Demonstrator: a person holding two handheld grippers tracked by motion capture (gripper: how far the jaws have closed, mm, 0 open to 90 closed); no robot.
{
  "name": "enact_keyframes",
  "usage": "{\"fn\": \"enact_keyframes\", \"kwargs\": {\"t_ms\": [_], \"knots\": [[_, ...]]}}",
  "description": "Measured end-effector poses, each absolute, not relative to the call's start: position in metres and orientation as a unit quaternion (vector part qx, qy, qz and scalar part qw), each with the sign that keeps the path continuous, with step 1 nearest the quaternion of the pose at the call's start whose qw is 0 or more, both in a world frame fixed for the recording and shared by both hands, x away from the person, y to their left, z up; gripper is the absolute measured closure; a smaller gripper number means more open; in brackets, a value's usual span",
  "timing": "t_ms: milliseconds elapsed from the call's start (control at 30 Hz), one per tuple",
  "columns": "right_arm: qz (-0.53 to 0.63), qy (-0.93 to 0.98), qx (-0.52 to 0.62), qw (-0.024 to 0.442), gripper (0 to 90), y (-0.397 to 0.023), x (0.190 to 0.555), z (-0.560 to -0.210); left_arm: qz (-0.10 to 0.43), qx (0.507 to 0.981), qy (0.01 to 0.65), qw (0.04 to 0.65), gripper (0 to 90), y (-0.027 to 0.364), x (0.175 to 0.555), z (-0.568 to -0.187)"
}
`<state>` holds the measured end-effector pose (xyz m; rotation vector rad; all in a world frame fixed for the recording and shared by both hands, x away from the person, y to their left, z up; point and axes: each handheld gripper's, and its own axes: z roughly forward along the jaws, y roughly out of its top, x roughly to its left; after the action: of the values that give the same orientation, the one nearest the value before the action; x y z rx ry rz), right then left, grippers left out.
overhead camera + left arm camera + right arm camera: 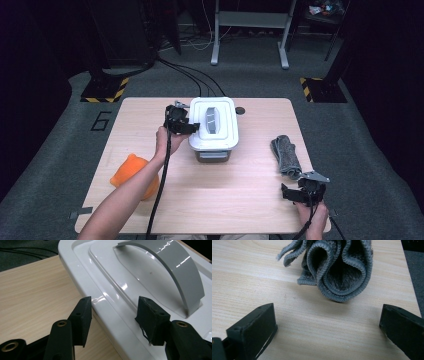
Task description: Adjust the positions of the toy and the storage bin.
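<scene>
Jaws of the left tool (113,308) stand partly spread and straddle the near rim of the white lidded box (214,125): one jaw hangs outside over the wood, the other sits over the glossy lid, and neither pad presses on the plastic as far as the left gripper view shows. The grey handle (172,272) arches across the middle of the lid, beyond the jaws and untouched. From above, this tool (181,122) sits at the box's left edge, and the box stands at the far middle of the worktop (250,190) with its lid flat in place.

Judging from that, the work on the box is at its start: the tool has arrived at the lid, but nothing is gripped and the lid is not lifted, so closing on the rim or handle and opening the box is all left to do.

The right tool (327,322) is spread wide and empty, resting low at the near right of the worktop, with the folded grey cloth (337,267) lying just beyond its jaws and apart from them. An orange object (131,172) lies at the near left, partly under the left forearm; neither it nor the cloth looks handled yet.
</scene>
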<state>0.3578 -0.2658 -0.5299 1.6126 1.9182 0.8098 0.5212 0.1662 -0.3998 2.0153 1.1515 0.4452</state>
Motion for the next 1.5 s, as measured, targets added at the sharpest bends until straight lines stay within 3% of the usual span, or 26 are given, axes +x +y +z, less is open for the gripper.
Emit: {"fn": "enact_keyframes", "kwargs": {"t_ms": [1133, 1500], "knots": [[0.300, 0.707, 0.588, 0.252, 0.1, -0.267, 0.358, -0.530, 0.161, 0.776, 0.450, 0.412, 41.7, 0.128, 0.493, -0.408], [0.301, 0.707, 0.589, 0.250, 0.3, -0.267, 0.359, -0.530, 0.212, 0.779, 0.421, 0.414, 20.8, 0.128, 0.470, -0.396]]}}
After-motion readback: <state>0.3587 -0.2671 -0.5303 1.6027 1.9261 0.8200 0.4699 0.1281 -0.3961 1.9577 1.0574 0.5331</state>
